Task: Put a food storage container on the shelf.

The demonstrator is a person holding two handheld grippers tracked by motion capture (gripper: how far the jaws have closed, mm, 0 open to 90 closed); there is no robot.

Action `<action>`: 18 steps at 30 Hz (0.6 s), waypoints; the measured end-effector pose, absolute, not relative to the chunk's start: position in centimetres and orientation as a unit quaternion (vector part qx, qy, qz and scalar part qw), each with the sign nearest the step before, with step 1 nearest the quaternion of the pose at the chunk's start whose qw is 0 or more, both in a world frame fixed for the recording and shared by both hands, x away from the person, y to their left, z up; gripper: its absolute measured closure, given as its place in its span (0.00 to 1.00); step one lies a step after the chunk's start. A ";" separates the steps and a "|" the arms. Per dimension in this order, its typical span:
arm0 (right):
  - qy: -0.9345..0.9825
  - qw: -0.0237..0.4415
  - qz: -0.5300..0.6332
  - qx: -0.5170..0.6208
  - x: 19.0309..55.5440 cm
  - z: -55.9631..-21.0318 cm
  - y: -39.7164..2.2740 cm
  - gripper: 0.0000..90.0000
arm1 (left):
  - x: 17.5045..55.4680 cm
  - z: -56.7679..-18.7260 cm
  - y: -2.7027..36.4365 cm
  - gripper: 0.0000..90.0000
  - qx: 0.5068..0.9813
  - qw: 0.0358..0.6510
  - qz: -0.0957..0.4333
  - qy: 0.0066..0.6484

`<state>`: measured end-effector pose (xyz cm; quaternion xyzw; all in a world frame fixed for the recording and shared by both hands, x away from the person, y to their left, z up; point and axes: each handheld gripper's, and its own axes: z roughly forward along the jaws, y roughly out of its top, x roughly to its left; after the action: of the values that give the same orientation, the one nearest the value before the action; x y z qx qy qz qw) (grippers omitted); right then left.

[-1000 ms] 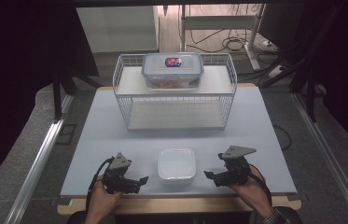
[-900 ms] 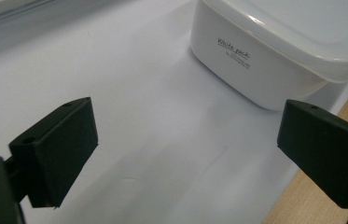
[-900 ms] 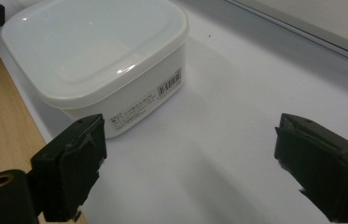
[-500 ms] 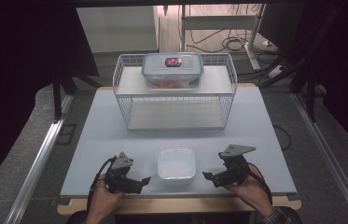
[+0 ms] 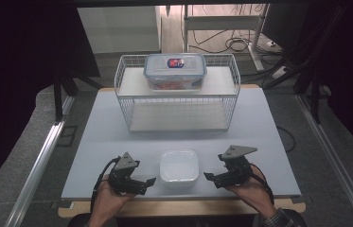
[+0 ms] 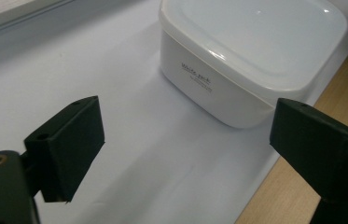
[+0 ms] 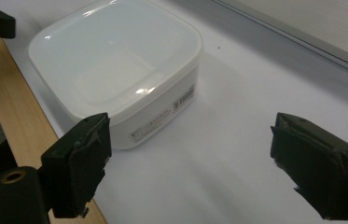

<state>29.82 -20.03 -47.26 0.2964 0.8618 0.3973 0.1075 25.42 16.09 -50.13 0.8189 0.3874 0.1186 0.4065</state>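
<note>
High view gives me the wire rack (image 5: pixel 179 101) with a lidded clear box (image 5: pixel 175 71) on top, far across the table (image 5: pixel 93 142); my gripper views catch printed lettering on the white container (image 5: pixel 179 165) instead. Nothing blocks it. Left gripper (image 5: pixel 138 182) and right gripper (image 5: pixel 212 177) flank it, jaws apart, just narrowing slightly, nothing between them.

White lidded box (image 5: pixel 179 166) sits low centre of the frame on the pale table (image 5: pixel 93 142), near its front edge. Left gripper (image 5: pixel 146 181) lower left and right gripper (image 5: pixel 210 176) lower right flank it, jaws pointing inward, apart from the box, nothing between them. Upper centre, a wire rack (image 5: pixel 127 101) carries a clear lidded container (image 5: pixel 175 71) on its top shelf.
</note>
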 end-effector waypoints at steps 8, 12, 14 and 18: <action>0.859 0.088 0.409 0.295 29.9 -46.6 -19.5 0.28 | 26.2 -48.9 15.4 0.18 0.814 0.426 0.110 0.381; 0.861 0.075 0.409 0.294 30.5 -46.3 -18.7 0.31 | 27.3 -48.6 14.5 0.18 0.814 0.432 0.098 0.375; 0.865 0.074 0.404 0.289 30.8 -46.4 -18.0 0.32 | 27.7 -48.5 14.1 0.18 0.814 0.433 0.094 0.375; 0.869 0.063 0.400 0.284 31.6 -46.6 -16.8 0.31 | 28.9 -48.7 13.1 0.16 0.815 0.436 0.073 0.373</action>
<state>31.63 -16.81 -46.59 0.2835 0.8692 0.4002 0.0632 28.86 13.09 -48.74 0.8155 0.3734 0.0730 0.4362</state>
